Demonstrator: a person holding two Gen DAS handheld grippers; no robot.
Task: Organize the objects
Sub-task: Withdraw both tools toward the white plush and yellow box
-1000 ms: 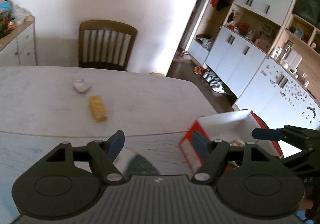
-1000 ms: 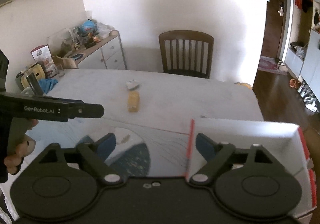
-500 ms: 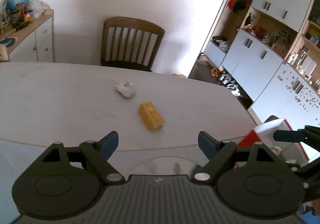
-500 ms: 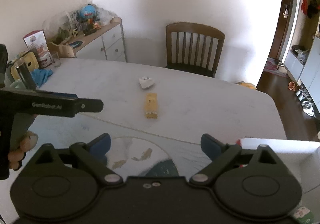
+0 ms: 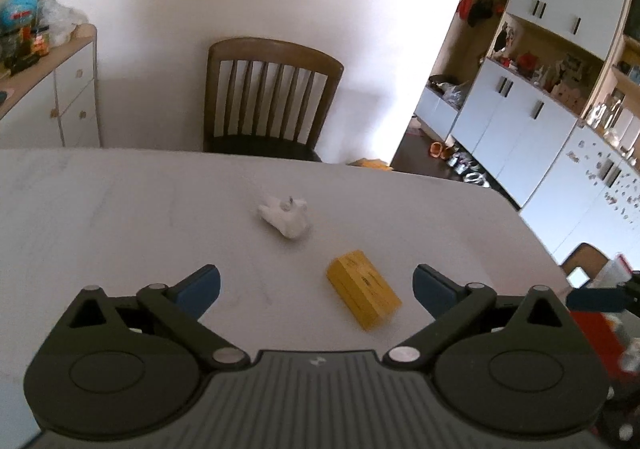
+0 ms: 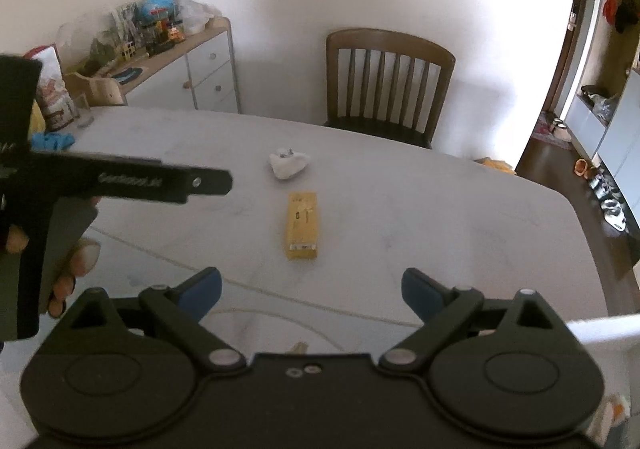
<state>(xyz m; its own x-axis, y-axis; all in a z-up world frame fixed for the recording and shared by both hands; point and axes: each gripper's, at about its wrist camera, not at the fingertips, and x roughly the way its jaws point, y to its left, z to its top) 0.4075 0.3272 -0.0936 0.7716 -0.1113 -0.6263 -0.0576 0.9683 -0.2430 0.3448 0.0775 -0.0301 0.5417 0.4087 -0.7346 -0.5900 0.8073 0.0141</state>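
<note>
The flat yellow rectangular box (image 5: 363, 293) lay on the pale marble-look table (image 5: 120, 209), just nearer than the crumpled white paper wad (image 5: 285, 215). The left gripper (image 5: 316, 289) was opening, empty, framing the box, probably for pickup. The right gripper (image 6: 311, 291) stood spread, empty, short of the box.

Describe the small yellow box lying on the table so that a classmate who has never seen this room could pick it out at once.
Find the large pale table in front of the brown slatted wooden chair. Near its middle lie two small things close together, apart from each other. The yellow rectangular box lies flat on the side away from the chair; its neighbour, a crumpled white lump, is shapeless and colourless.
</note>
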